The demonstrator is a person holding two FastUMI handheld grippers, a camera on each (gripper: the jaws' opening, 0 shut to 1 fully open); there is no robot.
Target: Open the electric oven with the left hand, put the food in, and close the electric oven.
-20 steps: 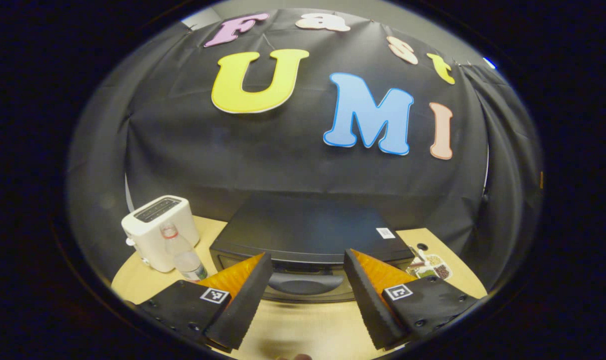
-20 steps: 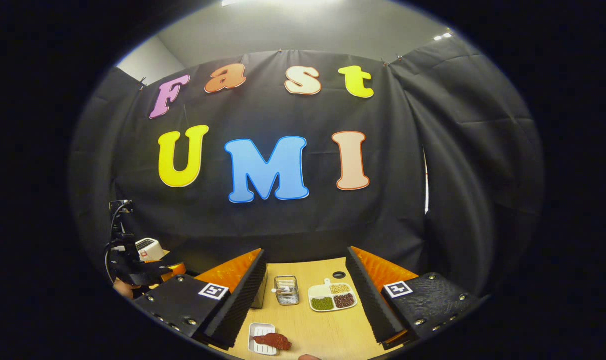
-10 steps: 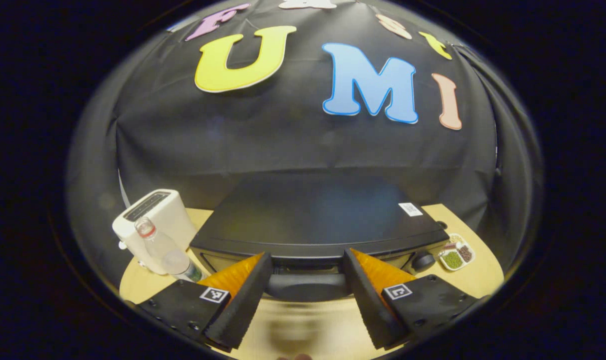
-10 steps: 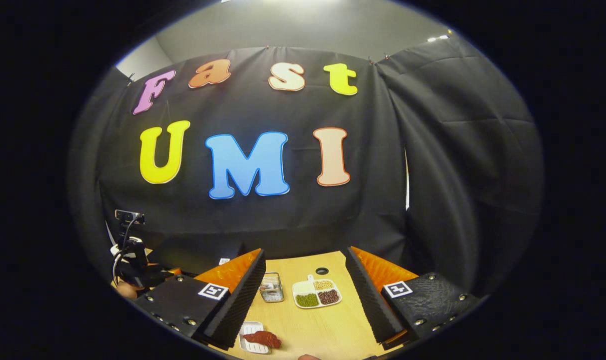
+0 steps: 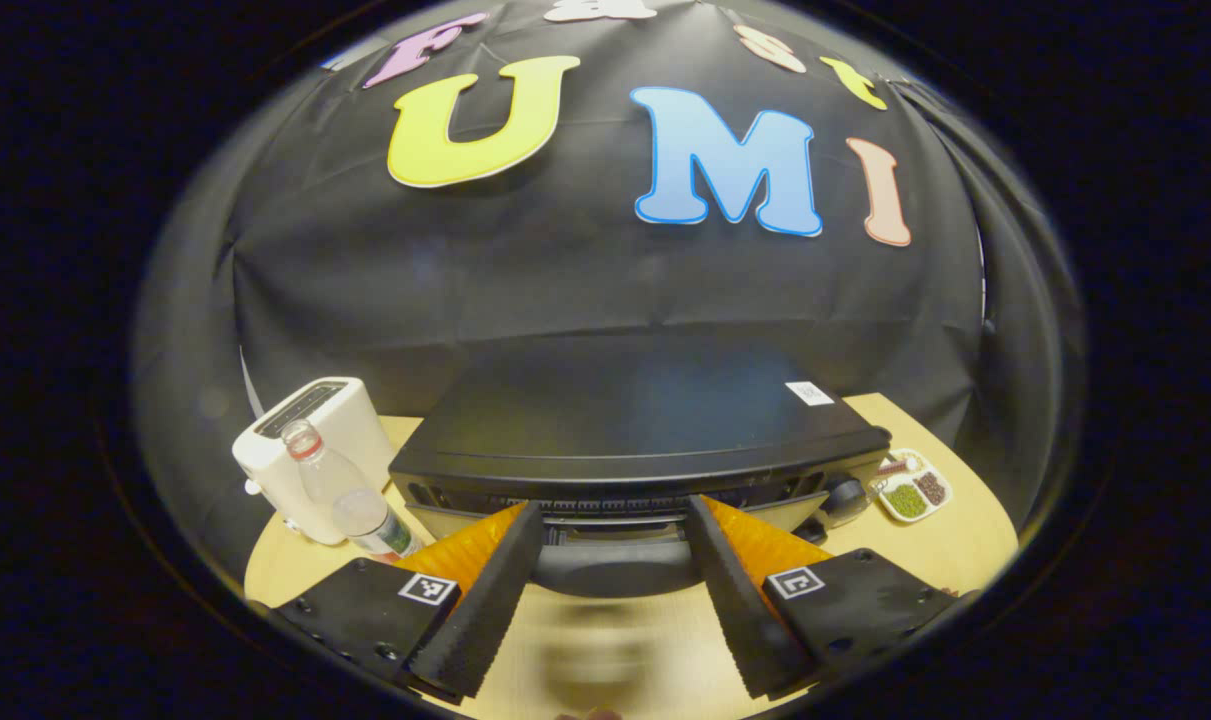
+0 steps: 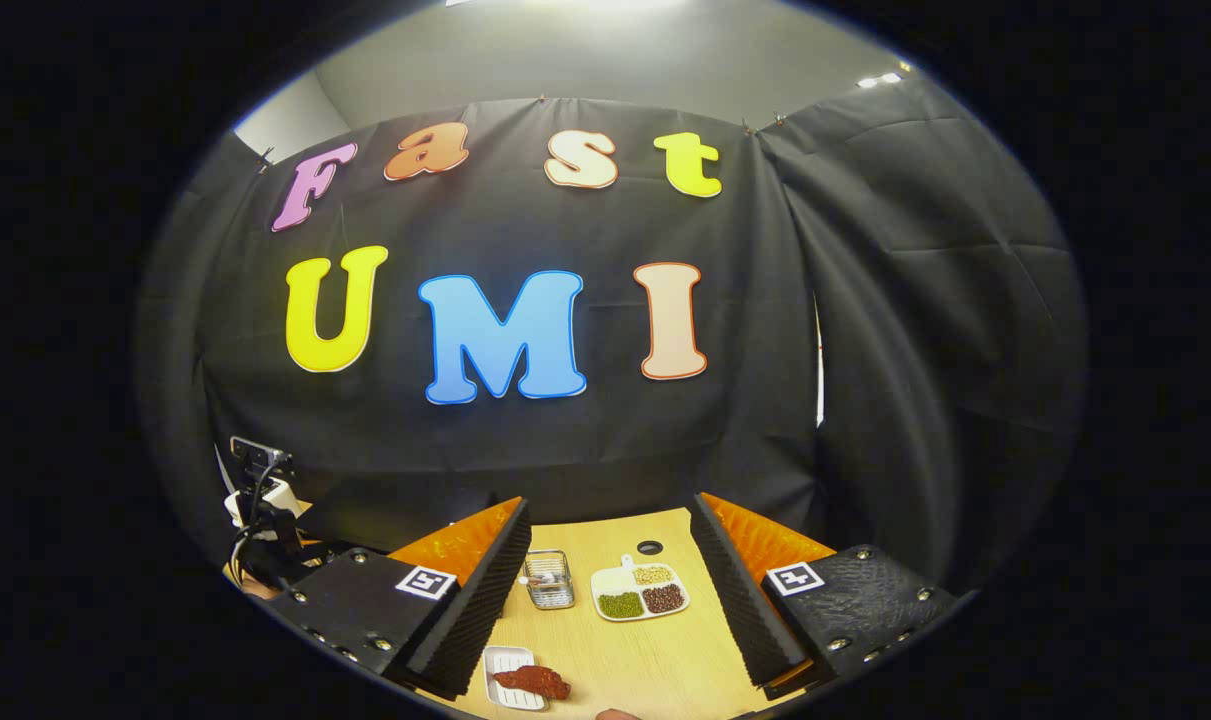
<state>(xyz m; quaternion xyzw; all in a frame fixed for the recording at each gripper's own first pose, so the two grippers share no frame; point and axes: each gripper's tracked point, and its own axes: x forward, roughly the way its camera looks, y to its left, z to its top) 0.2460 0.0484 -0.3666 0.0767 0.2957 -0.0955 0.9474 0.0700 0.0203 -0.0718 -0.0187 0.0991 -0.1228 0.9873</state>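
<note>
The left gripper (image 5: pixel 613 590) stands spread wide, its ridged fingers flanking the smooth, rounded door handle (image 5: pixel 613 566) of the black electric oven (image 5: pixel 635 440) without pressing on it. A white toaster (image 5: pixel 305 440) and a clear plastic bottle (image 5: pixel 350 500) stand to the oven's left on the pale wooden table (image 5: pixel 945 545).

The right gripper (image 6: pixel 610 595) is likewise parted and holds nothing. Between its fingers lie a small white ribbed tray (image 6: pixel 508 676) bearing the dark red, lumpy food (image 6: pixel 531 681), a wire basket (image 6: pixel 549 580), and a sectioned dish of beans (image 6: pixel 640 598).
</note>
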